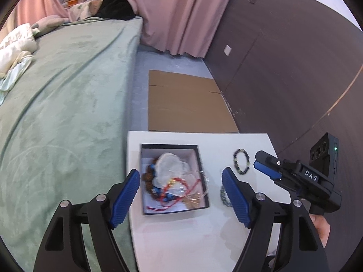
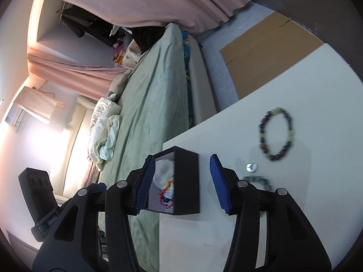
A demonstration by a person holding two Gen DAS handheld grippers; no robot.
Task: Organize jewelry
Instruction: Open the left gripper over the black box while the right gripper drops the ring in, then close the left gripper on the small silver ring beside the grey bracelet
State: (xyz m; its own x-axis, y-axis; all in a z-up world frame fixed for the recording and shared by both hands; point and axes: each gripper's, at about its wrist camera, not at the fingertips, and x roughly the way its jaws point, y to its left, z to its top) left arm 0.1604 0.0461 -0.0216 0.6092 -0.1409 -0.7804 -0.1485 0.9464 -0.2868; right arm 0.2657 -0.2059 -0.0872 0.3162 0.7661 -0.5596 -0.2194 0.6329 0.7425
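A black open jewelry box (image 1: 172, 179) sits on the white table (image 1: 181, 238), holding a white pouch and tangled red, blue and brown strings. A dark beaded bracelet (image 1: 242, 161) lies on the table right of the box; a second grey beaded piece (image 1: 224, 195) lies partly behind my left finger. My left gripper (image 1: 181, 195) is open above the box. My right gripper (image 2: 181, 181) is open over the box's wall (image 2: 187, 181); the bracelet (image 2: 275, 133), a small silver ring (image 2: 251, 167) and the grey piece (image 2: 258, 180) lie to its right. The right gripper also shows in the left wrist view (image 1: 268, 167).
A bed with a green cover (image 1: 68, 113) borders the table's left side. A flat cardboard sheet (image 1: 186, 102) lies on the floor beyond the table. Pink curtains (image 1: 181, 11) hang behind, and a dark wall panel (image 1: 283, 68) runs along the right.
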